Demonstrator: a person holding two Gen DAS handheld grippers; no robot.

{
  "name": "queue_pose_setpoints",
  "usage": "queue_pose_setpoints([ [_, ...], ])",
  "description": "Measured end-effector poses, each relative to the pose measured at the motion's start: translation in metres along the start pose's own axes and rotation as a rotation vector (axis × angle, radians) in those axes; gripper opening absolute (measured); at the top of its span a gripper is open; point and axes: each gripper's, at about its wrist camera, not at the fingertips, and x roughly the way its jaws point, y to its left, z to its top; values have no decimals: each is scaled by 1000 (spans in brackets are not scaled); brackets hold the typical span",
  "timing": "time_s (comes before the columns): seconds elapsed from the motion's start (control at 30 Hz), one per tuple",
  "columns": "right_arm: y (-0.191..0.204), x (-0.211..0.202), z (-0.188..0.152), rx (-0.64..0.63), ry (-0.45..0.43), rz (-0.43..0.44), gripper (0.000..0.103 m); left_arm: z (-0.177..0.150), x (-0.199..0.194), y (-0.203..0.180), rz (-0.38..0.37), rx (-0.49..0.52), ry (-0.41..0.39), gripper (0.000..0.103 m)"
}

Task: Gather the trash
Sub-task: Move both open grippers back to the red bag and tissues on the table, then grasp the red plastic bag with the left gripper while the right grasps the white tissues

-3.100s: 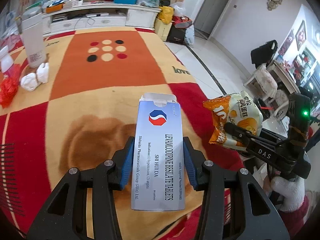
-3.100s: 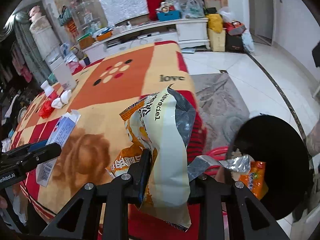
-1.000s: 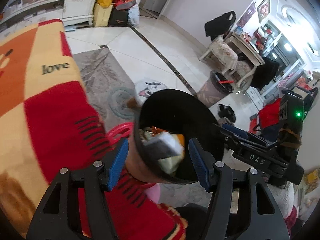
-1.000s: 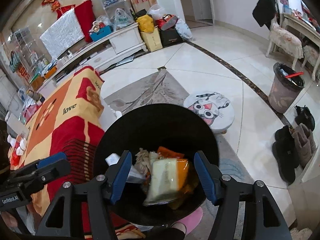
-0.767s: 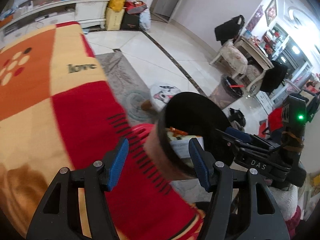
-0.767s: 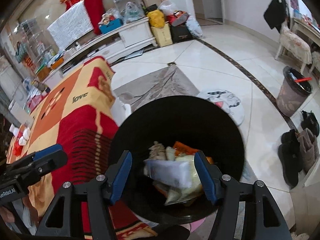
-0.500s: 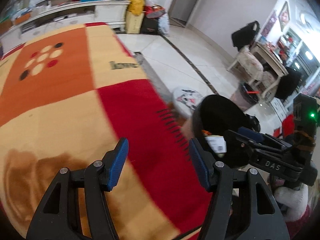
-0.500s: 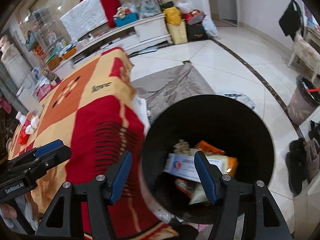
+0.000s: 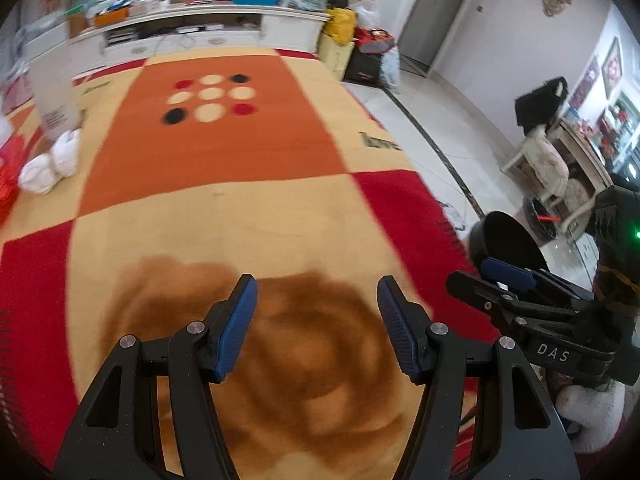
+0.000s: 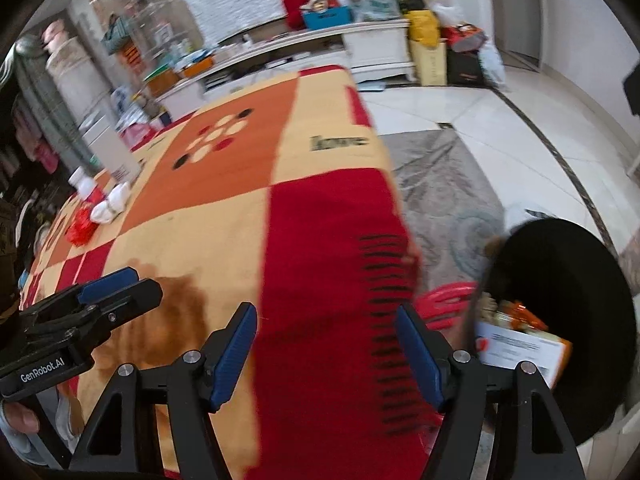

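Nearest the left wrist camera, the left tongs (image 9: pixel 316 328) stand apart with nothing between them, over the brown patch of the patterned cloth (image 9: pixel 224 216) that covers the desk. The right tongs (image 10: pixel 326 354) are also empty and their jaws are opening, above the red square near the desk's edge. With both free, the step in hand looks like going back for more trash: best to cross the cloth low and level, and keep the jaws wide until a piece sits squarely between the pads. At about four o'clock in the right wrist view, beside the desk, the black bin (image 10: pixel 580 280) holds the white box (image 10: pixel 520 350); its long axis runs from ten o'clock to four o'clock, lying aslant on an orange wrapper (image 10: pixel 524 314). Farther off, at about ten o'clock, a red scrap (image 10: pixel 82 228) and white bundles (image 10: pixel 110 202) lie just beside each other.
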Motion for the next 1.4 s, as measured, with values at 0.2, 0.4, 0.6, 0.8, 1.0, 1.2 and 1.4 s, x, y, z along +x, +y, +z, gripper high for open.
queue_pose_setpoints([
  [0.2, 45, 27, 8, -46, 45, 58, 73, -7, -20, 57, 42, -88, -8, 61],
  [0.4, 97, 52, 16, -128, 80, 106, 74, -13, -46, 123, 106, -185, -39, 61],
  [0.6, 141, 73, 23, -193, 101, 145, 75, -10, -68, 194, 198, -277, -72, 61],
  [0.8, 177, 95, 35, -222, 115, 181, 79, -1, -78, 251, 285, -335, -88, 61],
  [1.0, 208, 112, 51, -259, 120, 191, 85, 12, -79, 279, 301, -343, -107, 61],
  [1.2, 228, 123, 66, -261, 121, 215, 86, 32, -75, 293, 263, -322, -122, 62],
  [1.4, 250, 139, 78, -279, 121, 239, 85, 52, -63, 310, 237, -323, -138, 66],
])
